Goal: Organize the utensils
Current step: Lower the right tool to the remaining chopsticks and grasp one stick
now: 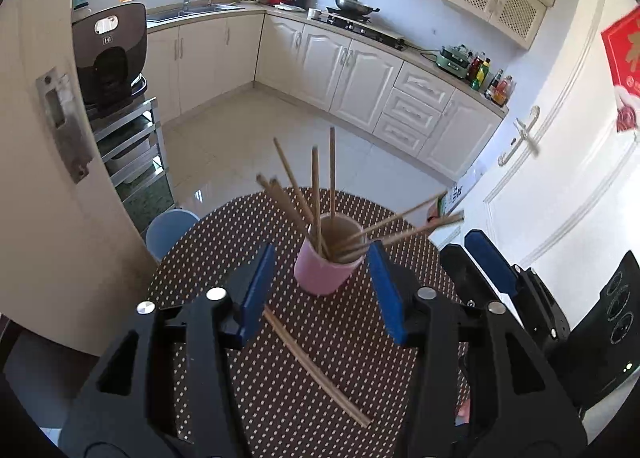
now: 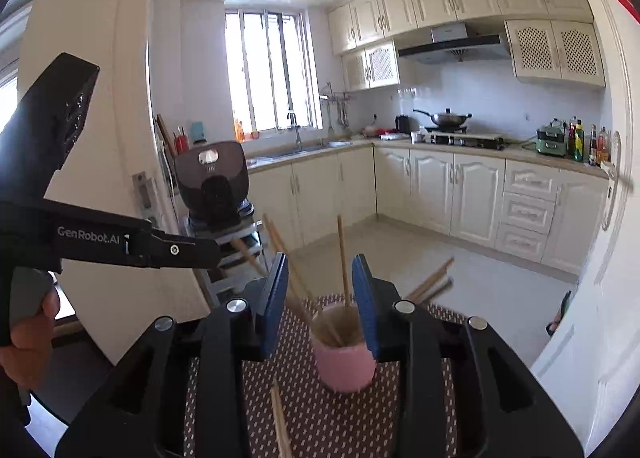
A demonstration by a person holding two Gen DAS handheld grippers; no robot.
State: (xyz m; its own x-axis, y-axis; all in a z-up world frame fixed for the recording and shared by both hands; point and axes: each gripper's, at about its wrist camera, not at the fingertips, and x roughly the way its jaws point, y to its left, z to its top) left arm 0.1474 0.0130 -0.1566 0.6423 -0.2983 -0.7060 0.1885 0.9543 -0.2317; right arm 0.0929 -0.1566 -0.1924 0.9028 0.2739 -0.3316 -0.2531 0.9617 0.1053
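Note:
A pink cup stands on the dotted brown table and holds several wooden chopsticks that fan out. A loose pair of chopsticks lies flat on the table in front of the cup. My left gripper is open and empty, its blue pads either side of the cup's near face. My right gripper is open and empty, just behind and above the cup; the loose pair lies below it. The right gripper also shows in the left wrist view, right of the cup.
The table's far edge drops to a tiled kitchen floor. A blue stool stands at the table's left. A white door is close on the right, a metal rack with an appliance on the left. Cabinets line the back.

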